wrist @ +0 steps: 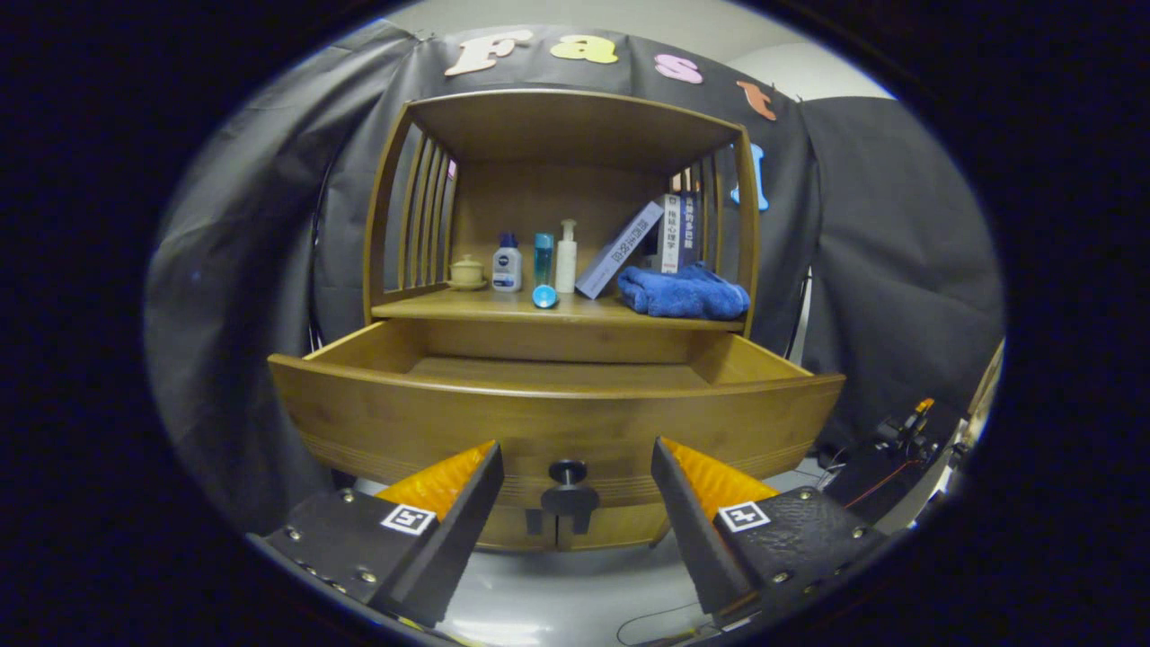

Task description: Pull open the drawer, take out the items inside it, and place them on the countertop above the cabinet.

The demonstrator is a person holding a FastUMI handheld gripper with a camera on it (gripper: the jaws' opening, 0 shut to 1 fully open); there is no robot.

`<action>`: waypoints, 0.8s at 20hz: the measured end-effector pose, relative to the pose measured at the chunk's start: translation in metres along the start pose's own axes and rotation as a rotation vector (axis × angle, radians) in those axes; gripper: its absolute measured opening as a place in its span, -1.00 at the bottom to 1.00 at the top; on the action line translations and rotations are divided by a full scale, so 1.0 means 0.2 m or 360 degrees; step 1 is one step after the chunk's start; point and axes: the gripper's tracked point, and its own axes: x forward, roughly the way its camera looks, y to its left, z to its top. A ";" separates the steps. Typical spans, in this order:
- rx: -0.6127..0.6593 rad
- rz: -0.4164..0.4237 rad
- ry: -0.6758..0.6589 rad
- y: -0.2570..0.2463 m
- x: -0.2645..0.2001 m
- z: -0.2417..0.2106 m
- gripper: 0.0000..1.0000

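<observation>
Two fingers of the tongs (575,481) stand spread wide, released, gripping nothing. The round dark knob (568,471) on the front of the pulled-out brown wooden drawer (557,409) sits right in the gap between them, touching neither finger as far as I can tell. Drawer is open, its curved front panel just ahead of the fingertips; what shows of the inside is bare wood bottom, but the front wall hides the near part of the floor, so contents there can't be judged. Beyond the drawer, on the wooden surface (503,308) above it, left to right: small tan lidded ceramic cup (466,271), white bottle with blue cap (507,264), slim teal tube-shaped bottle (544,259), tall white pump bottle (566,257). A small blue round cap-like item (544,296) lies at the front edge, just before the teal bottle; hard to make out what it is. Right of the bottles a grey-white book (620,251) leans tilted against upright dark blue books (678,232), and a crumpled blue towel (685,292) lies in front of them. Towel hides the lower part of the books. Below the drawer a second dark fitting (569,505) shows on the cabinet front, partly masked by the fingers. Off to the right, dark gear with an orange part (907,427) and wires, too small to identify.
</observation>
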 end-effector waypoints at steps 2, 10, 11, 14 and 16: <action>0.0008 -0.0011 0.0003 -0.01 0.04 -0.02 0.97; 0.0093 0.0005 -0.0002 -0.03 0.16 -0.07 0.95; 0.0122 0.0010 -0.0048 -0.03 0.13 -0.04 0.95; 0.0158 0.0054 -0.0110 -0.06 0.26 -0.04 0.92; 0.0268 0.0072 -0.0099 -0.05 0.36 -0.03 0.92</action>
